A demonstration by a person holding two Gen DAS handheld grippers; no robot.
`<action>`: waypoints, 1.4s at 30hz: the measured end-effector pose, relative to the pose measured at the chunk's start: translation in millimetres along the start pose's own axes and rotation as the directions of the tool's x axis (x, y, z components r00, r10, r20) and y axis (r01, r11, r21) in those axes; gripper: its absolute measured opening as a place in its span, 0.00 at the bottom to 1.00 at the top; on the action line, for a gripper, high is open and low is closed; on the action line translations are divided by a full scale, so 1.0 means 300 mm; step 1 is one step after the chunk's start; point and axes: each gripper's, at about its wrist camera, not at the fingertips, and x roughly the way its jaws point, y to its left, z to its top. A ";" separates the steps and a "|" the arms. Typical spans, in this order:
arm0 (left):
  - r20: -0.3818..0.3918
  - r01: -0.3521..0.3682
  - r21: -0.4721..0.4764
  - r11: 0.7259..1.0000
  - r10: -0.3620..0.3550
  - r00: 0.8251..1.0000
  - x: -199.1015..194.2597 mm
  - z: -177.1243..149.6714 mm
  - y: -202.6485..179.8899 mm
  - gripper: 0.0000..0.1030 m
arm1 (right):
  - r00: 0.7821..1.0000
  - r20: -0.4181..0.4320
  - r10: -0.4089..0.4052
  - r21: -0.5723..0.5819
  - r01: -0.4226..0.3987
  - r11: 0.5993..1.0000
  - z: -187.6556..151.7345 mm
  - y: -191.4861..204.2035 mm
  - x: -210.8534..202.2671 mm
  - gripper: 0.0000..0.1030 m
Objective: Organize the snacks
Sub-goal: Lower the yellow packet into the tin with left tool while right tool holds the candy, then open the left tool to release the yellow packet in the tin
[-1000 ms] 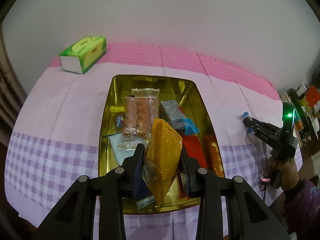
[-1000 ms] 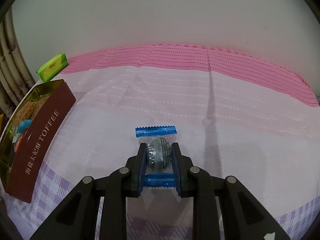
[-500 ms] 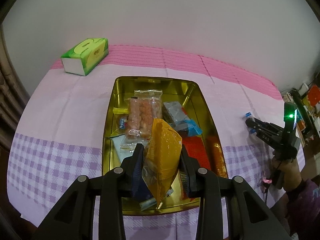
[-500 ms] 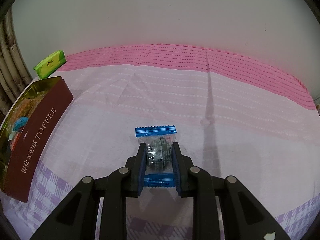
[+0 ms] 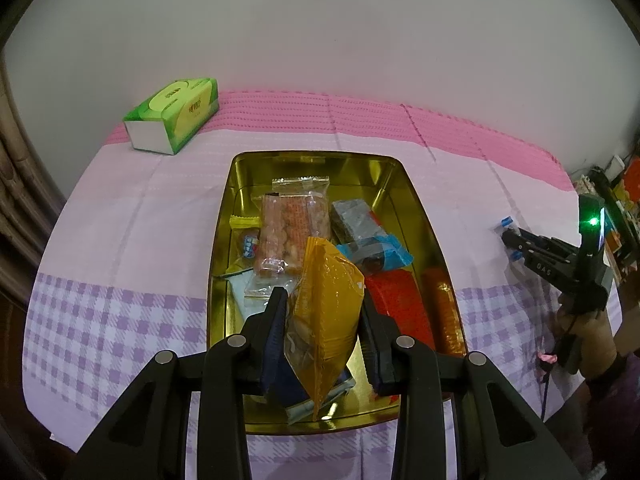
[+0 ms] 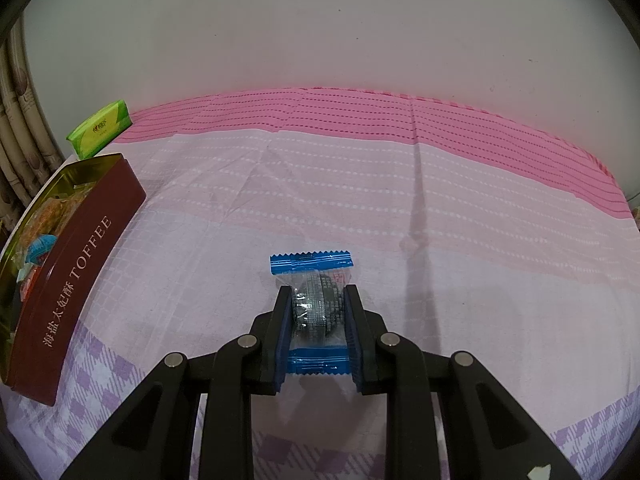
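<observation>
While the left gripper [image 5: 322,312] pinches one orange snack bag [image 5: 324,320] above the gold tin [image 5: 424,216], the right gripper [image 6: 316,312] clamps one blue-ended wrapped snack [image 6: 314,300] over the tablecloth [image 6: 480,280]. The tin's maroon side reads "TOFFEE" beside Chinese characters, and one green tissue box [image 5: 174,114] sits beyond.

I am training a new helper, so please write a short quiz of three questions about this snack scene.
1. True or false: the left gripper holds an orange bag above the tin.
2. Which does the right gripper hold: A) tissue box, B) blue-edged candy, C) red pack?
3. Fill in: the green tissue box stands on the ____ band of the cloth, beyond the tin.

Key: 1 true; 2 B; 3 pink.
</observation>
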 end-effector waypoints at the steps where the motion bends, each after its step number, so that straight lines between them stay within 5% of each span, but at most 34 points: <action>1: 0.000 -0.002 0.003 1.000 0.002 1.000 0.000 -0.001 -0.002 0.33 | 1.000 0.000 0.000 0.000 0.000 1.000 0.000 0.000 0.000 0.22; 42: 0.148 -0.203 0.177 0.963 0.178 0.973 -0.075 -0.016 -0.119 0.36 | 1.000 0.000 -0.013 -0.008 0.013 1.000 0.000 -0.012 0.009 0.22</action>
